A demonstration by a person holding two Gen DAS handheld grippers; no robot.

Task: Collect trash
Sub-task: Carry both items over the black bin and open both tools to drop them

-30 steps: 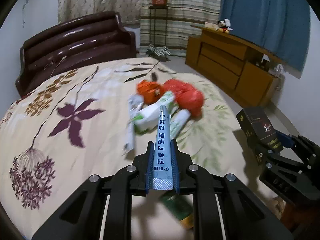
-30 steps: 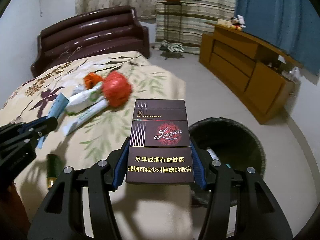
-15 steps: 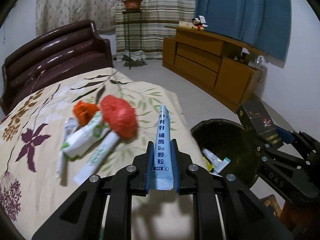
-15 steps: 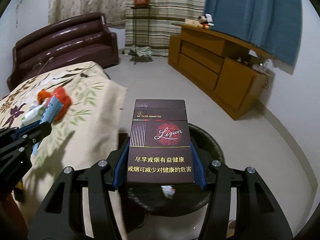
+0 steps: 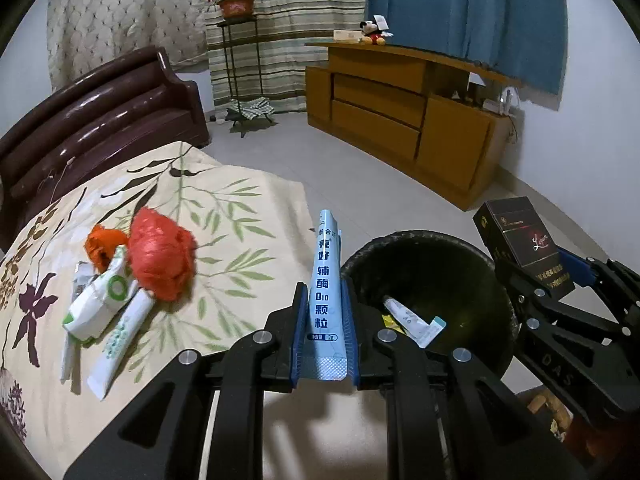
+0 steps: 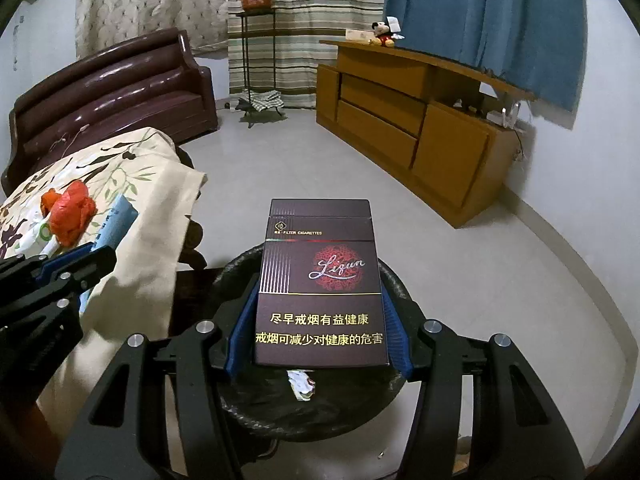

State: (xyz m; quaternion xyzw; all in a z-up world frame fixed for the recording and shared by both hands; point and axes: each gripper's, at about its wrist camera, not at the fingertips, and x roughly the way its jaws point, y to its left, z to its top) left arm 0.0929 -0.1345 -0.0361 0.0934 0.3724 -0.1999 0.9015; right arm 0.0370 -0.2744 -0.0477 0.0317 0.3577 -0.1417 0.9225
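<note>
Both tools loaded: left tool (image 5: 324, 344) clamps the blue sachet (image 5: 326, 280), right tool (image 6: 318, 344) clamps the cigarette pack (image 6: 320, 284). The pack sits over the black bin (image 6: 400, 292); the sachet is at the bin's left rim, by the bed (image 5: 224, 208). We'd centre each over the opening before releasing, sachet further right. More trash left on the bed: red bag (image 5: 160, 256), white tubes (image 5: 120, 328). Bin bottom mostly hidden behind the pack; contents hard to read.
</note>
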